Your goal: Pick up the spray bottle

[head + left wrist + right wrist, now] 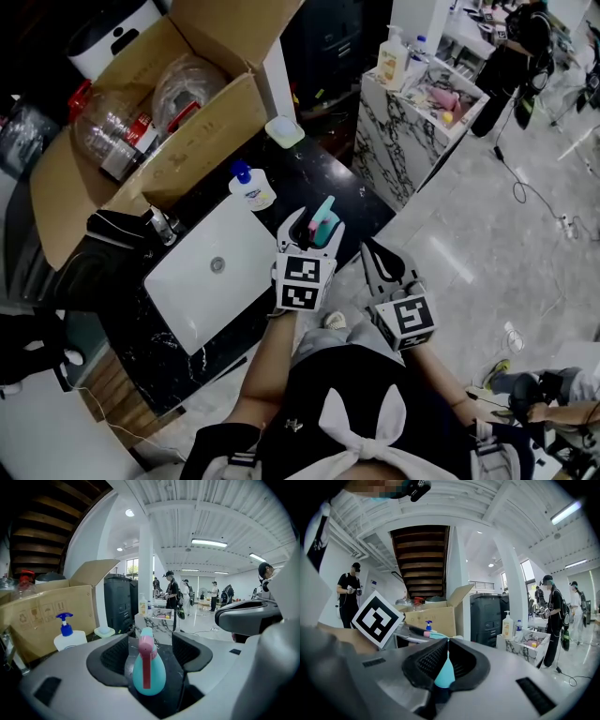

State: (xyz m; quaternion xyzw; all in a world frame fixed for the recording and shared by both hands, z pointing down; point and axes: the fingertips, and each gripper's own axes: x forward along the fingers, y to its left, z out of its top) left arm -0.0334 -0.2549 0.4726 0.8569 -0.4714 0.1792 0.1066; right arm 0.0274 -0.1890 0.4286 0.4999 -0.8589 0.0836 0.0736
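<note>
A teal spray bottle [324,221] with a pink trigger stands upright at the edge of the black marble counter [309,178]. My left gripper [316,232] is open, one jaw on each side of the bottle. In the left gripper view the spray bottle [149,674] sits between the black pads [114,656] with a narrow gap on either side. My right gripper [378,255] hangs off the counter to the bottle's right, shut on nothing. In the right gripper view the jaw tips [446,640] meet, and the teal bottle body [445,676] shows through the slit below them.
A white pump bottle [251,187] with a blue head stands left of the spray bottle, beside an open cardboard box [202,131] of plastic bottles. A white sink basin [211,267] is set into the counter. A marble cart [403,131] stands at the right, and people stand beyond it.
</note>
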